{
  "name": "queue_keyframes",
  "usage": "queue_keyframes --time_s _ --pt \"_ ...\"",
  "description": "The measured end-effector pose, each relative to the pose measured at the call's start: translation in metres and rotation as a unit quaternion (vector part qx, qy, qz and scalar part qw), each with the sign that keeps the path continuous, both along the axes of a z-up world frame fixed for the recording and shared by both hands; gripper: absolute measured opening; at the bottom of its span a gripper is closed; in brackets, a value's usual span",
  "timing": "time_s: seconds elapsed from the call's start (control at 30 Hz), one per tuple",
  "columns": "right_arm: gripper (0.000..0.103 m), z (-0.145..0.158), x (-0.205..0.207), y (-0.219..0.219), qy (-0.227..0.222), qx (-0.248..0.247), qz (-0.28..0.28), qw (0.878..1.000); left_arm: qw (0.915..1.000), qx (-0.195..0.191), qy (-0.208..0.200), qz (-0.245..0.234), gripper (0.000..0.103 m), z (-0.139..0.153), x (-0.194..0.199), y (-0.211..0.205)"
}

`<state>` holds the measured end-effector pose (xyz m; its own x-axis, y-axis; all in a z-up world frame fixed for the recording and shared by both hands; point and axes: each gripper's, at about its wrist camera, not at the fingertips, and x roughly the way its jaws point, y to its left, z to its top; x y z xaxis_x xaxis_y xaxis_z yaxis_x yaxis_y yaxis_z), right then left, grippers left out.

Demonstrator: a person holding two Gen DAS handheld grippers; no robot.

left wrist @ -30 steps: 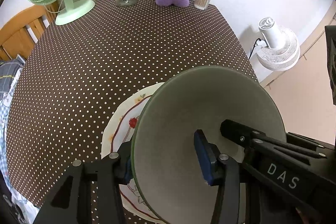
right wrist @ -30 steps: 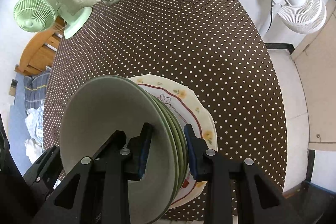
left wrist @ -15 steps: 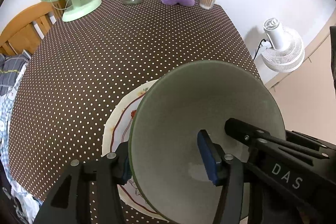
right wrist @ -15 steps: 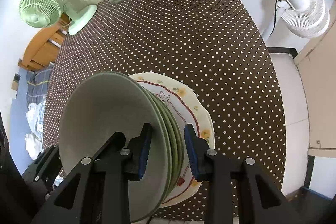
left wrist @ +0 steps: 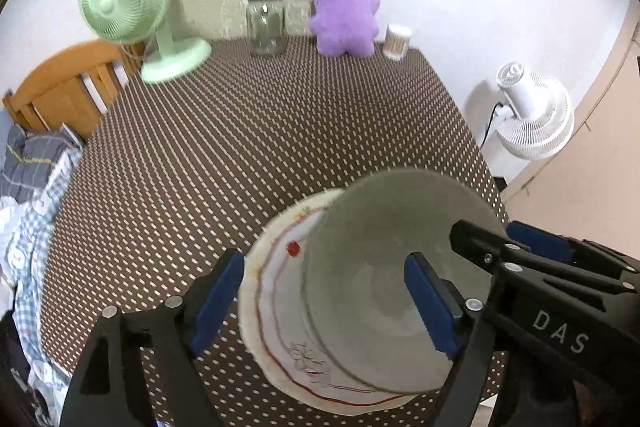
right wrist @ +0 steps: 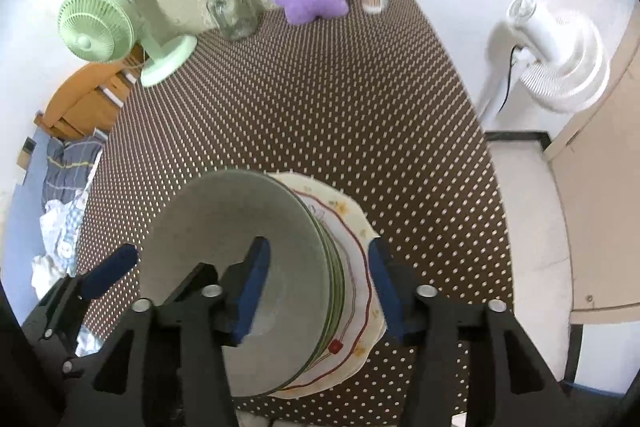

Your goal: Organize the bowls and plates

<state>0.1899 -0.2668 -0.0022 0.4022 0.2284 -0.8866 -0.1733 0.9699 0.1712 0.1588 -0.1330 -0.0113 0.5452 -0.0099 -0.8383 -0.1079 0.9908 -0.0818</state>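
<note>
The table (left wrist: 248,131), covered in a brown dotted cloth, fills most of both views and is bare through the middle; its clutter stands only along the far edge at the top of the frame, where a green fan (left wrist: 120,7), a glass jar (left wrist: 266,23), a purple plush toy (left wrist: 346,13) and a small white container (left wrist: 398,41) line up, so there is wide open room for sliding or setting crockery. The stack sits near the table's front edge at the bottom of each frame, which leaves little margin on that side. The flowered plate (left wrist: 276,307) lies lowest and widest, with the nested green bowls (right wrist: 256,251) resting on it; several green rims show at their right side in the right wrist view. These look like glazed ceramic: stiff, fairly heavy together, slick and liable to chip, best taken by the rim from two opposite sides. The left gripper (left wrist: 320,301) straddles the left rim of the stack, its jaws opening, with both blue pads clear of the ware. The right gripper (right wrist: 316,287) likewise has its jaws opening around the right rim, pads off the bowls, so the stack appears to be resting on the table, released.
</note>
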Motion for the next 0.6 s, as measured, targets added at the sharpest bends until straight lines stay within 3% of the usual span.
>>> queue_keyframes --time_s 0.23,0.6 --pt "0.073 0.033 -0.030 0.024 -0.076 -0.023 -0.005 0.997 0.9983 0.033 -0.048 -0.004 0.090 0.023 -0.023 0.026" --pt "0.075 0.054 -0.088 0.075 -0.139 -0.030 -0.045 0.989 0.9926 0.045 -0.112 -0.009 0.092 0.041 -0.073 0.088"
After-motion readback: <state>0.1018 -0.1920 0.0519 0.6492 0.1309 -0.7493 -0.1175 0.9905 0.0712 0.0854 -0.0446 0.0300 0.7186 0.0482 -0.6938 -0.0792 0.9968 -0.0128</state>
